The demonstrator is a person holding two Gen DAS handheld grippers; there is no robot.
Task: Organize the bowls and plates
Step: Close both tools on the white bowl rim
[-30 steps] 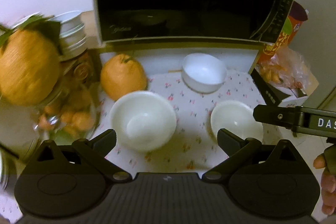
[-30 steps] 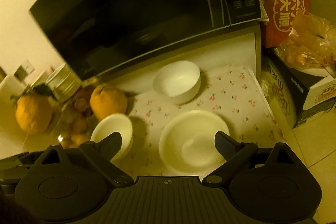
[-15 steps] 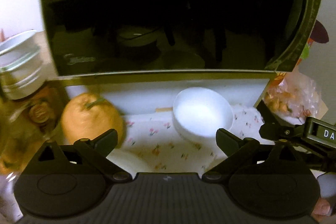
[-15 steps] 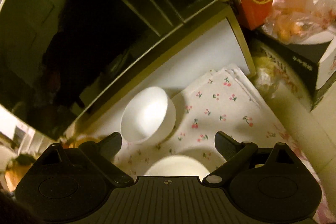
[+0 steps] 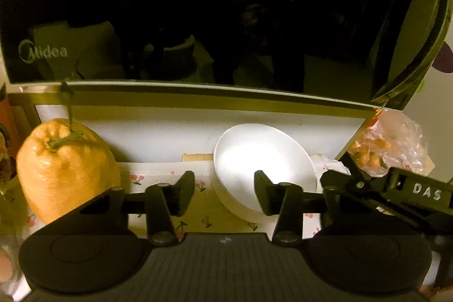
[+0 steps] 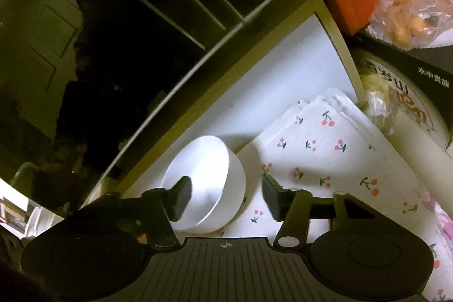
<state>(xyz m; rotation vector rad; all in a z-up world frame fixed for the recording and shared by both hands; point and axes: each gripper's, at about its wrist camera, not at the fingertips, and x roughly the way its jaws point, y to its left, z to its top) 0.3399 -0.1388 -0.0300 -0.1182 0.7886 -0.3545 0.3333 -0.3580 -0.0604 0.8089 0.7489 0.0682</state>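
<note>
- Both hand-held grippers tilt down toward a white bowl (image 5: 263,160) on a cherry-print cloth (image 6: 325,160) before a microwave (image 5: 198,4).
- Left hand-held gripper (image 5: 224,194): jaws closing astride the bowl's left rim, not yet pressing.
- Right hand-held gripper (image 6: 226,197): rolled, jaws closing astride the smooth right rim.
- Only the left view shows a bumpy orange fruit (image 5: 62,169).

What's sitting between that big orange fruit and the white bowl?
Nothing solid: in the left wrist view, only bare cherry-print cloth lies between the orange fruit and the white bowl, with one finger of the closing left tool in front.
</note>
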